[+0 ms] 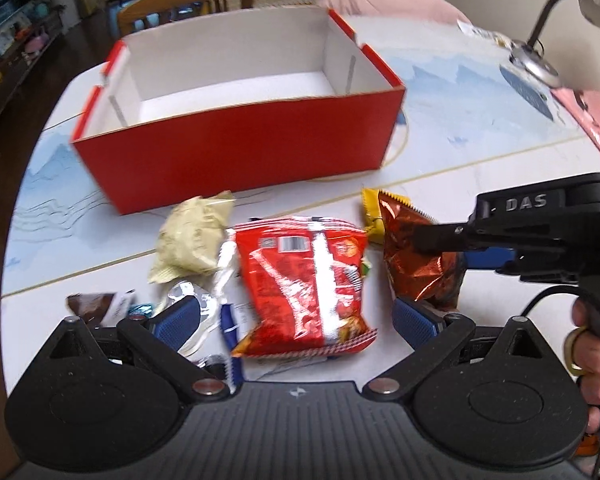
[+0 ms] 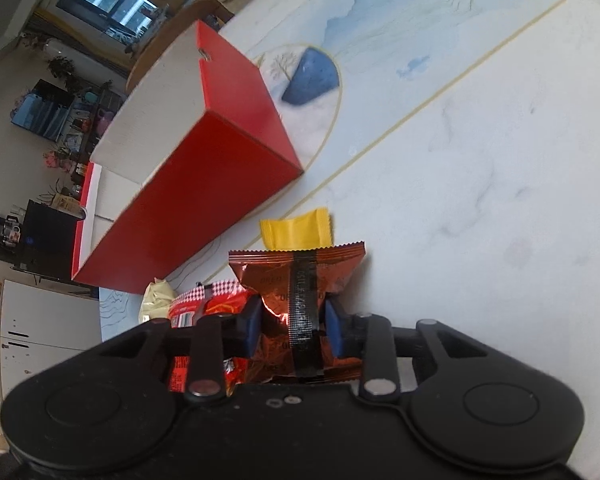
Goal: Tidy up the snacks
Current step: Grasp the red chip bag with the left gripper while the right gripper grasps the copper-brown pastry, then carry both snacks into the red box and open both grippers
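Your right gripper (image 2: 294,328) has its blue ribbed pads pressed into both sides of the copper foil packet (image 2: 300,280) — a crinkled, shiny metallic pouch with serrated end seals and a dark seam strip down its back. In the right wrist view its long axis runs straight away from you along the fingers, the far crimped end pointing across the table (image 2: 480,160). In the left wrist view the same packet (image 1: 416,248) sits at the right edge of the snack pile, just in front of the red box (image 1: 240,152).

Your left gripper (image 1: 300,316) stands wide, its pads either side of the red snack bag (image 1: 304,276) without touching it. That bag is glossy plastic, puffed and rectangular, its long axis pointing toward the box and its barcode end farthest from you.

The box is smooth cardboard, red outside and white inside, open-topped, its long side facing you. A pale, crumpled beige bag (image 1: 192,240) lies left of the red one, and a small yellow wrapper (image 2: 296,232) peeks out just beyond the copper packet.
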Tool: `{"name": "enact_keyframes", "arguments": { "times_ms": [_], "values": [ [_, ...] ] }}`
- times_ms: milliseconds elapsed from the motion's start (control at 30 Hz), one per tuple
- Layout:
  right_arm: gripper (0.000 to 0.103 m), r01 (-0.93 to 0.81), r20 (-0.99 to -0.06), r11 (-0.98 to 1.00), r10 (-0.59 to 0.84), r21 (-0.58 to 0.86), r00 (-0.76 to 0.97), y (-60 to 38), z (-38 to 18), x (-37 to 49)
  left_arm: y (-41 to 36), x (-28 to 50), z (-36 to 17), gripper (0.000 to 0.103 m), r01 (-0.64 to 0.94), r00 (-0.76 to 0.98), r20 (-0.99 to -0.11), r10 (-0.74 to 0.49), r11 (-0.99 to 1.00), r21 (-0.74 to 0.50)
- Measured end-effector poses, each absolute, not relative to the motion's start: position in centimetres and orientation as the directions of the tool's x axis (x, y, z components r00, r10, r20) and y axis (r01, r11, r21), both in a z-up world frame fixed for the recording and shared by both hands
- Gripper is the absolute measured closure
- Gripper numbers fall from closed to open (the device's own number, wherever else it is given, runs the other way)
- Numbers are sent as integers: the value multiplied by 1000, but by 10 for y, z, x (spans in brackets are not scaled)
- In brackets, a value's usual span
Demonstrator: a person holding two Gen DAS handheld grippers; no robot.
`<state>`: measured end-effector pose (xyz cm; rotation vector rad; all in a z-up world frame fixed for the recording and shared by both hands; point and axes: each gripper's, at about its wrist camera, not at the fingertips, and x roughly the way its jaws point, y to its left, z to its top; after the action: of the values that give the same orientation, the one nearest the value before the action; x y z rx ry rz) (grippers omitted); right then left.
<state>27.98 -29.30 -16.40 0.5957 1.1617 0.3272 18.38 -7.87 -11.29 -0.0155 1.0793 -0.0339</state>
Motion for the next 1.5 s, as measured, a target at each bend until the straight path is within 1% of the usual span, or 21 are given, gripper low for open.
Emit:
{"name": "enact_keyframes", "arguments": {
  "times_ms": [200,367,433,500,567,600,800,933,1167,1500],
  "values": [
    [71,75,-761,808,514,585,395,-309,-164,278,-94,206,-133,0,21,413,-910,21,999,32],
    [71,60,-756,812,511,581,409,-312,-160,277,-91,219,-145,1,-27,373,-926,51,999,45],
    [71,56,-755,813,510,579,412,-313,-159,278,-86,222,-150,3,-51,352,-935,43,998,27],
    [71,51,-754,814,511,579,414,-312,-159,277,-82,227,-154,12,-69,330,-944,24,998,1],
    [71,46,-754,816,509,576,415,-311,-158,277,-77,230,-157,19,-87,315,-949,0,996,-29],
    [71,42,-754,817,510,576,415,-311,-158,277,-75,230,-157,24,-97,312,-950,-5,995,-38],
    [71,37,-756,822,503,568,419,-311,-156,275,-69,225,-156,32,-103,334,-942,-33,992,-72],
    [71,31,-756,827,498,562,426,-311,-153,273,-68,227,-160,33,-115,341,-939,-50,989,-94],
    [71,8,-749,832,496,555,439,-308,-140,267,-65,222,-152,34,-137,359,-931,-68,983,-125],
    [71,-110,-719,846,506,522,476,-293,-101,260,-42,198,-106,34,-164,416,-905,-88,972,-170]
  ]
}}
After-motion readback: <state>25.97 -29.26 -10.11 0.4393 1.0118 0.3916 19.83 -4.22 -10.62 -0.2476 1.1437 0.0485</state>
